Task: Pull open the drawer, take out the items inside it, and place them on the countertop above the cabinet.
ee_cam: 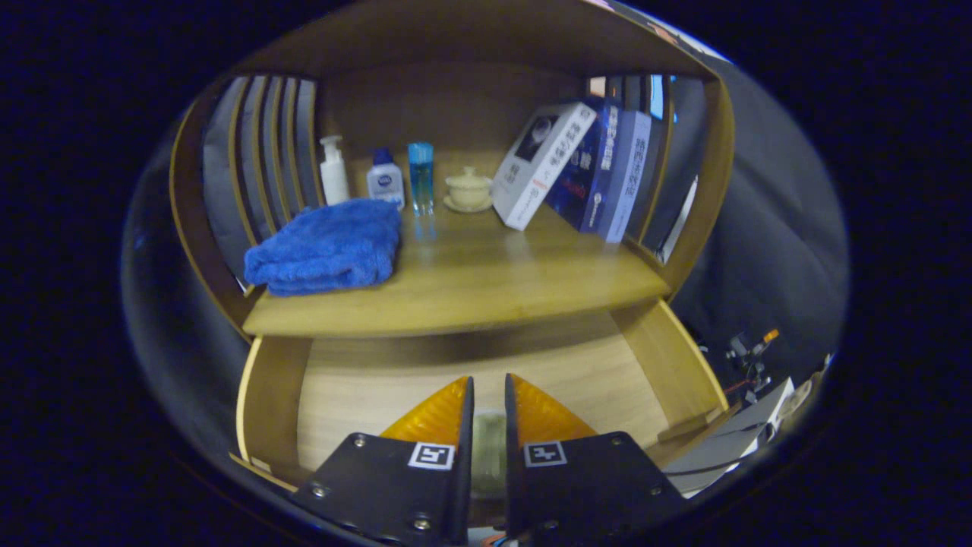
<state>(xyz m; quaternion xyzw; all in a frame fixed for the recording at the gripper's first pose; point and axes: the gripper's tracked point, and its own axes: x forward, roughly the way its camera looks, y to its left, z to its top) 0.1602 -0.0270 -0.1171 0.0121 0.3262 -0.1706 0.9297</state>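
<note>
The wooden drawer (357, 395) stands pulled open below the countertop (471, 292), and the part of its floor that I see is bare. My gripper (488, 378) hangs over the drawer's front, fingers nearly together. A small pale, translucent item (490, 444) sits clamped in the narrow gap between them; most of it is hidden by the fingers. The countertop's front edge lies just beyond the fingertips.
On the countertop lie a folded blue towel (326, 247), a white pump bottle (332, 171), a small white bottle (386, 180), a clear blue bottle (421, 176), a cream lidded cup (468, 190) and leaning books (577, 167). The countertop's front middle is bare wood. Cables and a grey box (740, 437) sit right of the drawer.
</note>
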